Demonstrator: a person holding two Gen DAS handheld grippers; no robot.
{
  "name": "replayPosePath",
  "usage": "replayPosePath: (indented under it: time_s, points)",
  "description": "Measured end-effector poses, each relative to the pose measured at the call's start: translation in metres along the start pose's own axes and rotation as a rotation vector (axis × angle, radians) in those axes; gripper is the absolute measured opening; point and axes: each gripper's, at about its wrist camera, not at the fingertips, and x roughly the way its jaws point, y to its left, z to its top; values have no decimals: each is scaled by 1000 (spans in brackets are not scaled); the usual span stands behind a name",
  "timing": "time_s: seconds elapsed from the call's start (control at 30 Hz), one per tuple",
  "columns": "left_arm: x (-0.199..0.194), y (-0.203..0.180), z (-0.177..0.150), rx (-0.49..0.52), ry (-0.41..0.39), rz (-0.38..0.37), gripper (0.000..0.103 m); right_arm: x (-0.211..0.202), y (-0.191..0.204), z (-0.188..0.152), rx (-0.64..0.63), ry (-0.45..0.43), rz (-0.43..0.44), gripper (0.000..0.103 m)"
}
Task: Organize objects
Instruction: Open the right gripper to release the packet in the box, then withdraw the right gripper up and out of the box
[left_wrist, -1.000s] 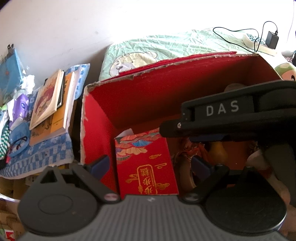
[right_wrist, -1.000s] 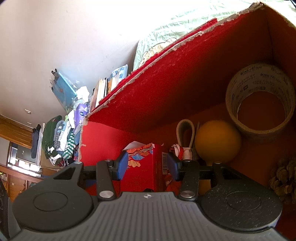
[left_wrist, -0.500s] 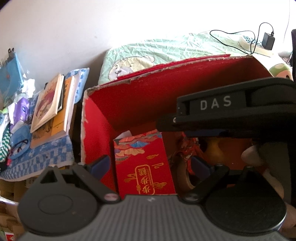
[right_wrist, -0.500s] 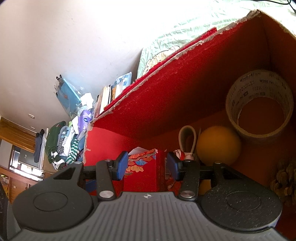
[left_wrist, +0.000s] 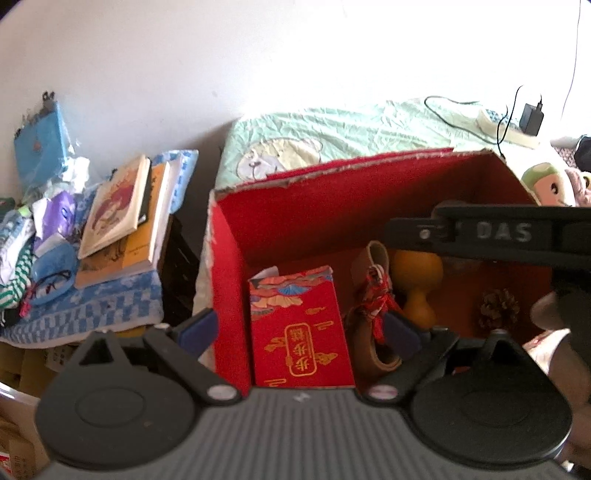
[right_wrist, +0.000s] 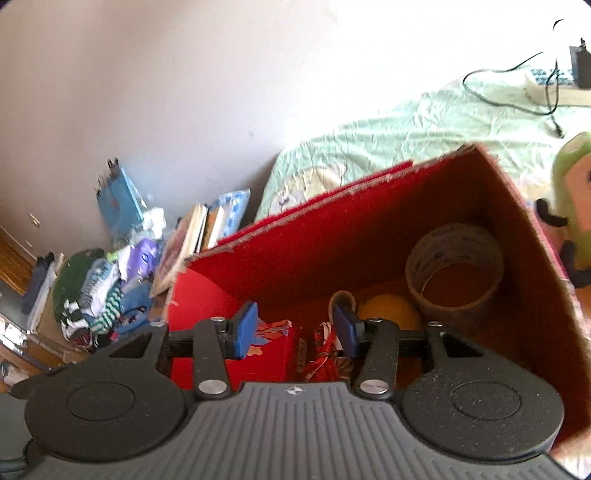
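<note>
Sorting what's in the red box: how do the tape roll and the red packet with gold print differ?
The tape roll is a brown hollow ring; the red packet is a flat rectangle with gold characters. The roll sits at the box's right end, the packet against its left wall. Both rest inside the box, ungripped.

The red box (left_wrist: 229, 258) is open on top; a red packet (left_wrist: 299, 332), gourd (left_wrist: 417, 273), tape roll (right_wrist: 454, 273) and pinecone (left_wrist: 498, 308) crowd its floor.

Right claw (right_wrist: 295, 330) open over red box (right_wrist: 354, 236), tape roll (right_wrist: 456, 269) inside
</note>
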Motion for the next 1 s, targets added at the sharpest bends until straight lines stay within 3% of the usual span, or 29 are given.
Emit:
replayPosePath:
  time_s: [0.23, 0.57, 1.0]
  points:
    - [-25, 0, -9, -20, -30, -18, 99, -36, 10, -9, -57, -110, -24, 50]
    - [-46, -11, -27, -25, -27, -25, 99, -73, 19, -38, -163, -195, -71, 50]
    - [-48, -40, -57, 17, 26, -26, 99, -97, 7, -69, -160, -168, -131, 50]
